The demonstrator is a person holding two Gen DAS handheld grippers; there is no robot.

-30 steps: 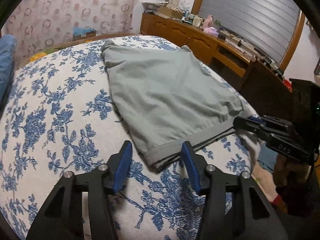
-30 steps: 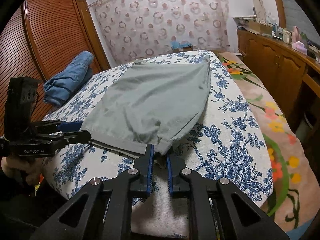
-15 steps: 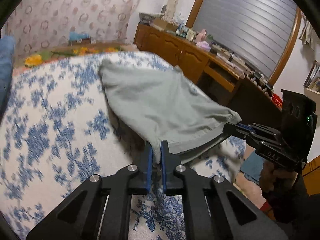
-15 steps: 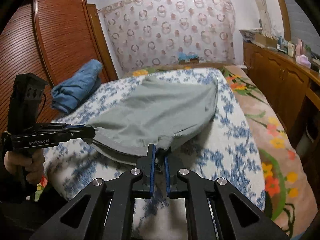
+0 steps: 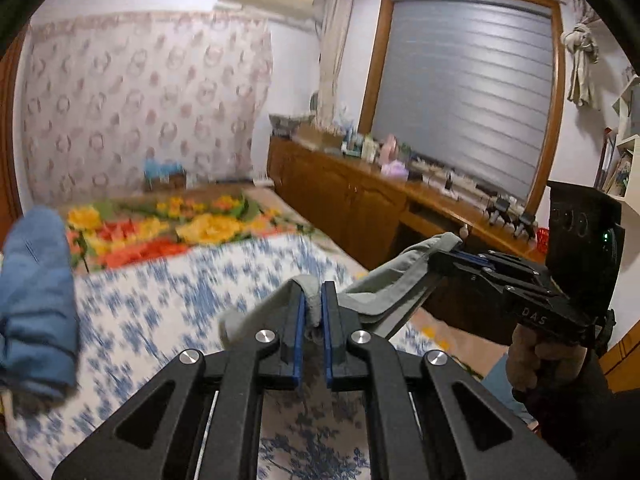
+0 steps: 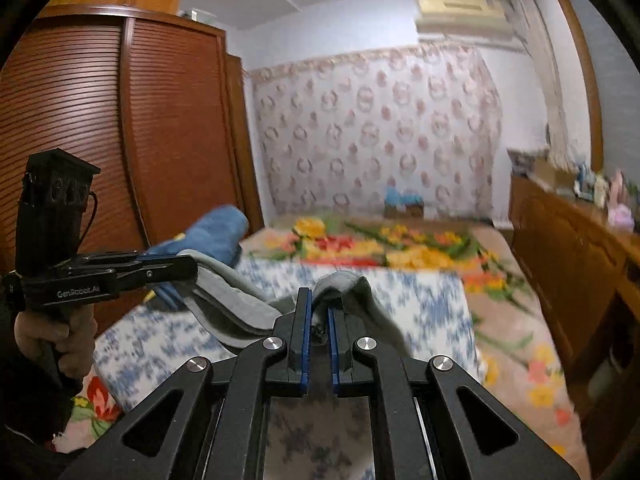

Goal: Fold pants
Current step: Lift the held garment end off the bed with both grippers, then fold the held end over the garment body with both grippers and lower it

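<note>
pants: hem edge strung between both tools, lifted off bed
left tool: clamped on one corner
right tool: clamped on other
axis: edge runs tool to tool, crosswise

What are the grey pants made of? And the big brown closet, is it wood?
The grey pants look like soft matte woven cloth, maybe cotton: they sag and bunch where the right gripper and the left gripper pinch them. The closet looks like reddish-brown wood with a light sheen and slatted doors, though it could be veneer.
</note>
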